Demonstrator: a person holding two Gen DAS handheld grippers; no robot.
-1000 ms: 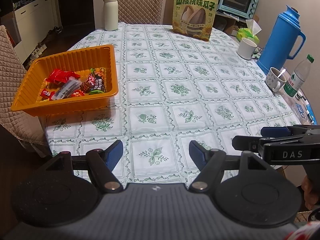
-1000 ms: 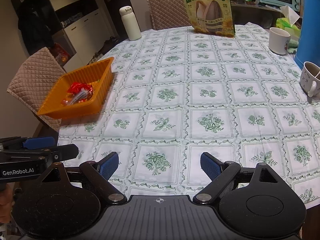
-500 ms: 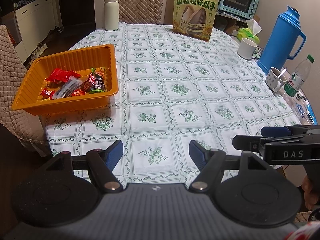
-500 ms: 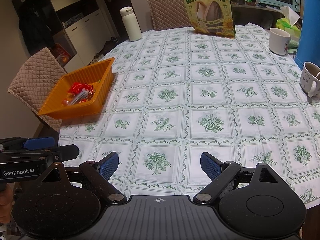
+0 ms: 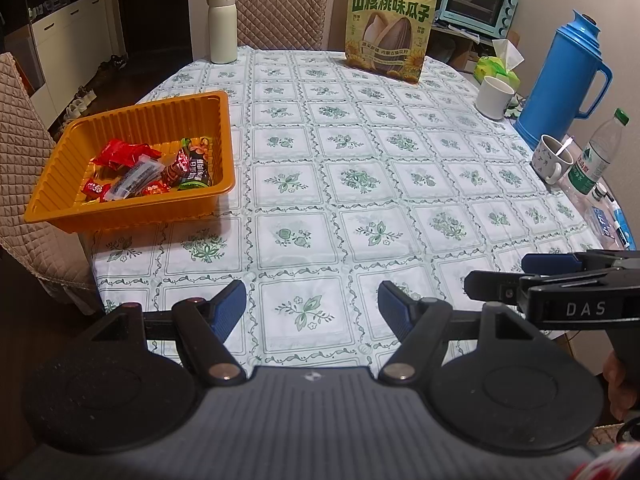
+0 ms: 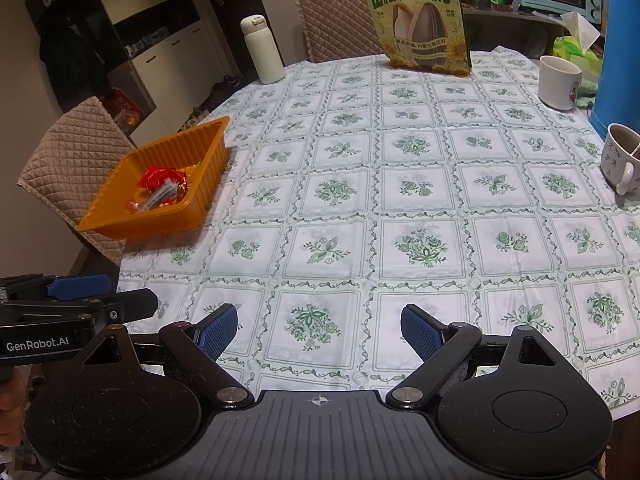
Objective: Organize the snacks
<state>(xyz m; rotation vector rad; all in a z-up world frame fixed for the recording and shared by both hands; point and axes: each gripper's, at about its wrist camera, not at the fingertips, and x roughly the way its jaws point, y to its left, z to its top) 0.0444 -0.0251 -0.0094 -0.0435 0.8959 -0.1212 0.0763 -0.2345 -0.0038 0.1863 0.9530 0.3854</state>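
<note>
An orange tray point(image 5: 160, 120) sits at the table's left edge and holds several wrapped snacks point(image 5: 148, 170); it also shows in the right wrist view point(image 6: 120, 222). A large sunflower-seed bag point(image 5: 390, 26) stands upright at the far side point(image 6: 418, 20). My left gripper point(image 5: 312, 304) is open and empty above the near table edge. My right gripper point(image 6: 319, 326) is open and empty beside it. Each gripper shows side-on in the other's view, the right point(image 5: 532, 272) and the left point(image 6: 96, 300).
A white bottle point(image 5: 222, 26), a white mug point(image 5: 494, 98), a blue thermos point(image 5: 562, 80), a cup with a spoon point(image 5: 554, 158) and a water bottle point(image 5: 598, 154) stand around the flowered tablecloth point(image 5: 360, 180). Quilted chairs point(image 5: 20, 152) stand at the left and far side.
</note>
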